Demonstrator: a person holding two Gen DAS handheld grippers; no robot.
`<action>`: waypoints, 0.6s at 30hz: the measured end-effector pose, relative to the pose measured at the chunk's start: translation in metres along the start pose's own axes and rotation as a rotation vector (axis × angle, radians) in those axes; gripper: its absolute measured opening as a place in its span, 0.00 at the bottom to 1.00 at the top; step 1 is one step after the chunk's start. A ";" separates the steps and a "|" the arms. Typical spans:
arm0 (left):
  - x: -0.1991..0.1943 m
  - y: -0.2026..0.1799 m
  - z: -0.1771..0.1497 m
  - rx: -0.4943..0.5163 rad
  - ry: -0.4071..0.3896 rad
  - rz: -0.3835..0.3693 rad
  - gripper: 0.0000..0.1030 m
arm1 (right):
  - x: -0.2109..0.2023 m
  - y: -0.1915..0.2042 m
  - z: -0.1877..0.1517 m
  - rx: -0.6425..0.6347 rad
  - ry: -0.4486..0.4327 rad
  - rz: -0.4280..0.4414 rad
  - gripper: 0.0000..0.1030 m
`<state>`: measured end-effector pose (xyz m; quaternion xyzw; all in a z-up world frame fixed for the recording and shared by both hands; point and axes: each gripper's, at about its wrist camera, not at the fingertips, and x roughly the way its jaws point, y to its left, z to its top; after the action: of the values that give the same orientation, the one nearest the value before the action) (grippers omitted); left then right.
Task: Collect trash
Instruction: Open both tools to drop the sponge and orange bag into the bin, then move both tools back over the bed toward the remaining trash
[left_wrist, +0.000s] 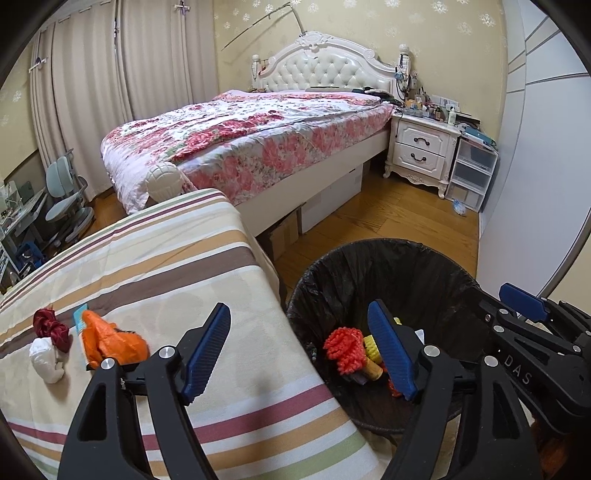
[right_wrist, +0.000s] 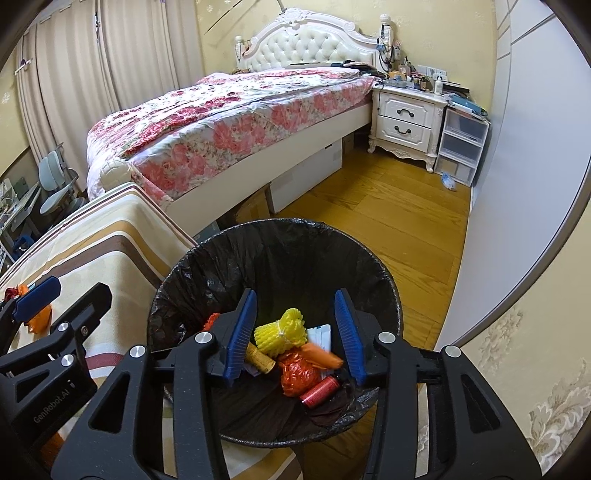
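Note:
My left gripper (left_wrist: 299, 352) stands open with nothing between its pads, straddling the striped table's edge and the black-lined trash bin (left_wrist: 388, 242). On the table to its left lie an orange plastic bag (left_wrist: 110, 339), a white crumpled wad (left_wrist: 46, 360) and a dark red scrap (left_wrist: 51, 326). My right gripper (right_wrist: 295, 332) hangs open above the bin (right_wrist: 280, 223). Below and between its jaws a blurred orange piece (right_wrist: 323, 354) is loose, touching neither pad. In the bin lie a yellow foam net (right_wrist: 282, 330), an orange bag (right_wrist: 299, 376), a red cylinder (right_wrist: 319, 391) and a red foam net (left_wrist: 343, 347).
The striped cloth-covered table (left_wrist: 166, 280) sits left of the bin. Beyond it stands a bed with a floral quilt (left_wrist: 240, 136), with boxes under it. A white nightstand (left_wrist: 421, 147) and plastic drawers (left_wrist: 471, 173) stand at the back right. Wooden floor (right_wrist: 388, 229) lies behind the bin, with a white wardrobe wall on the right.

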<state>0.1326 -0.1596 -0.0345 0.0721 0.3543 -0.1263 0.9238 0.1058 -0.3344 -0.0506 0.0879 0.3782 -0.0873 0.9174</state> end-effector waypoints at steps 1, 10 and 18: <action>-0.003 0.003 -0.001 -0.002 -0.001 0.002 0.72 | -0.003 0.002 -0.002 0.000 -0.001 0.004 0.46; -0.034 0.041 -0.024 -0.044 -0.012 0.062 0.72 | -0.023 0.043 -0.023 -0.053 0.009 0.083 0.49; -0.058 0.093 -0.052 -0.124 -0.004 0.164 0.73 | -0.033 0.098 -0.039 -0.148 0.032 0.177 0.56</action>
<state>0.0841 -0.0487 -0.0295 0.0435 0.3526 -0.0285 0.9343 0.0784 -0.2278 -0.0455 0.0546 0.3891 0.0237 0.9193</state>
